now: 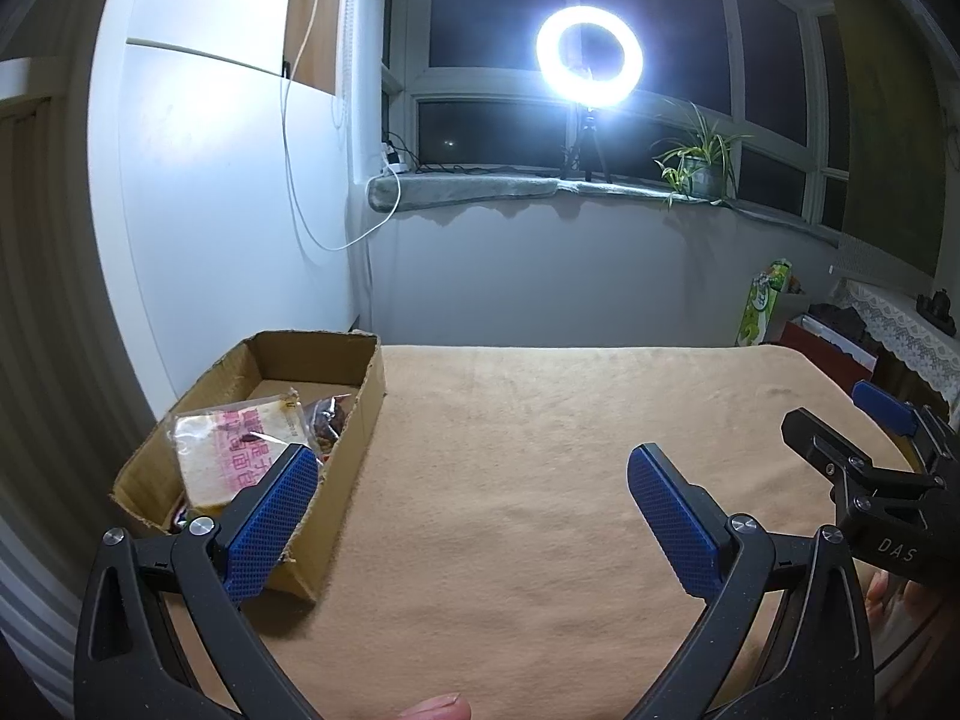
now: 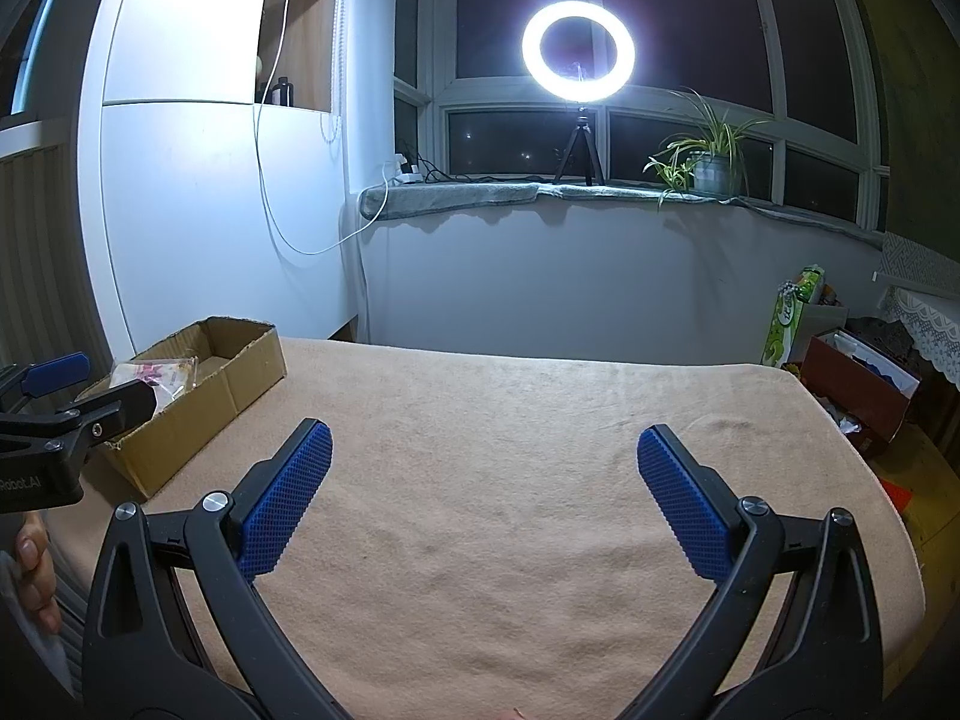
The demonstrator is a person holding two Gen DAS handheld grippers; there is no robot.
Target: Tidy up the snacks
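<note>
We count two snack packets in the one cardboard box (image 1: 354,420): a pale bread packet with pink print (image 1: 234,450) leaning against the near wall, and a dark-filled clear packet (image 1: 327,417) just beside it. The box sits at the left edge of the counter (image 1: 540,480), which is draped in a tan cloth. Our left tool (image 1: 474,516) hangs beside the box with its two blue pads spread wide, gripping nothing. Our right tool (image 2: 483,498) hovers over bare cloth, likewise wide apart and empty. Beyond, one ring light (image 1: 589,54) and one potted plant (image 1: 699,165) stand on the windowsill.
</note>
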